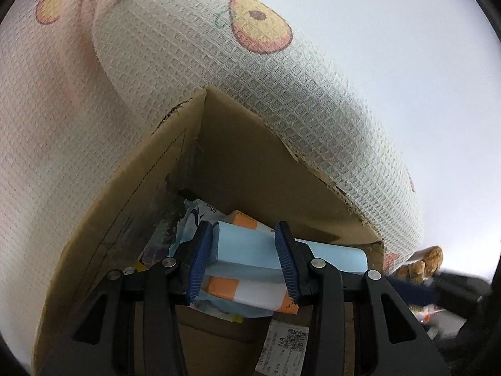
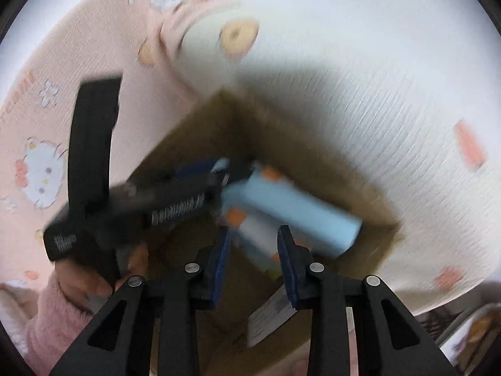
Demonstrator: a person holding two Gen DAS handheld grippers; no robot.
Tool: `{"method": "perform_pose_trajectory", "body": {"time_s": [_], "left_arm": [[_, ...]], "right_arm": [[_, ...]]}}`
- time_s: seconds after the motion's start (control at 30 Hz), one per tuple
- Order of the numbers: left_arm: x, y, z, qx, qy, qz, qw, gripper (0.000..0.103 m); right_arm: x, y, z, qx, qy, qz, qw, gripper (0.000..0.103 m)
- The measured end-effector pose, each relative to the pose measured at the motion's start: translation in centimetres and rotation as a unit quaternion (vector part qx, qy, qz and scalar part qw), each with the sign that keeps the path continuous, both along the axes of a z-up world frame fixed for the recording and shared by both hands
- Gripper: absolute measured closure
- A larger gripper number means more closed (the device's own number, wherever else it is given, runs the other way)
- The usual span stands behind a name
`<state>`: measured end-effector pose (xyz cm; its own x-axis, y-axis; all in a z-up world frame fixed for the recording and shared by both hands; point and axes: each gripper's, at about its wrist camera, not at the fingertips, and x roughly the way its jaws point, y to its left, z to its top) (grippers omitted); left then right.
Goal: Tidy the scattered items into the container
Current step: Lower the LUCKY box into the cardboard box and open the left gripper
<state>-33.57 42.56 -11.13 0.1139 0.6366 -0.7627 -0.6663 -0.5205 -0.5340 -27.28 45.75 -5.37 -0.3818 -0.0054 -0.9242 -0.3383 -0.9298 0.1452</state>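
The left gripper (image 1: pixel 244 260), reaching down inside the cardboard box (image 1: pixel 244 156), has its pads clamped on a pale blue packet (image 1: pixel 244 244) to lay it on the packets below, while the right gripper (image 2: pixel 255 266) hangs above, parted and empty.

one cardboard box (image 1: pixel 238 156); two grippers (image 1: pixel 244 263)

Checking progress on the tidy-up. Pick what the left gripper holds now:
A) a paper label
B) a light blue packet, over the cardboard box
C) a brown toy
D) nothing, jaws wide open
B: the left gripper pads press both sides of the light blue packet above the cardboard box.
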Motion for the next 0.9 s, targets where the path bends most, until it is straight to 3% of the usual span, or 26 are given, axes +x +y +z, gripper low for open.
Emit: {"method": "perform_pose_trajectory", "body": {"time_s": [0.13, 0.23, 0.4, 0.5, 0.57, 0.9], "left_arm": [[-0.2, 0.4, -0.4, -0.001, -0.006, 0.004, 1.0, 0.058], [-0.3, 0.6, -0.6, 0.0, -0.014, 0.009, 0.9999, 0.058], [-0.3, 0.7, -0.9, 0.004, -0.014, 0.013, 0.9998, 0.058], [-0.4, 0.8, -1.2, 0.005, -0.017, 0.013, 0.9998, 0.058], [-0.5, 0.9, -1.3, 0.005, -0.021, 0.017, 0.9996, 0.058], [-0.4, -0.1, -0.4, -0.002, -0.001, 0.014, 0.9999, 0.058]], "right_arm": [[-1.3, 1.0, -2.2, -0.034, -0.036, 0.007, 0.999, 0.075], [-1.6, 2.0, -4.8, -0.024, -0.063, -0.015, 0.998, 0.075], [-0.6, 3.6, -4.2, -0.073, -0.03, -0.039, 0.996, 0.075], [-0.8, 4.0, -2.2, -0.039, -0.007, -0.036, 0.999, 0.075], [-1.5, 4.0, -2.6, -0.016, -0.025, -0.028, 0.999, 0.075], [-2.3, 5.5, -4.5, -0.015, -0.027, -0.045, 0.998, 0.075]]}}
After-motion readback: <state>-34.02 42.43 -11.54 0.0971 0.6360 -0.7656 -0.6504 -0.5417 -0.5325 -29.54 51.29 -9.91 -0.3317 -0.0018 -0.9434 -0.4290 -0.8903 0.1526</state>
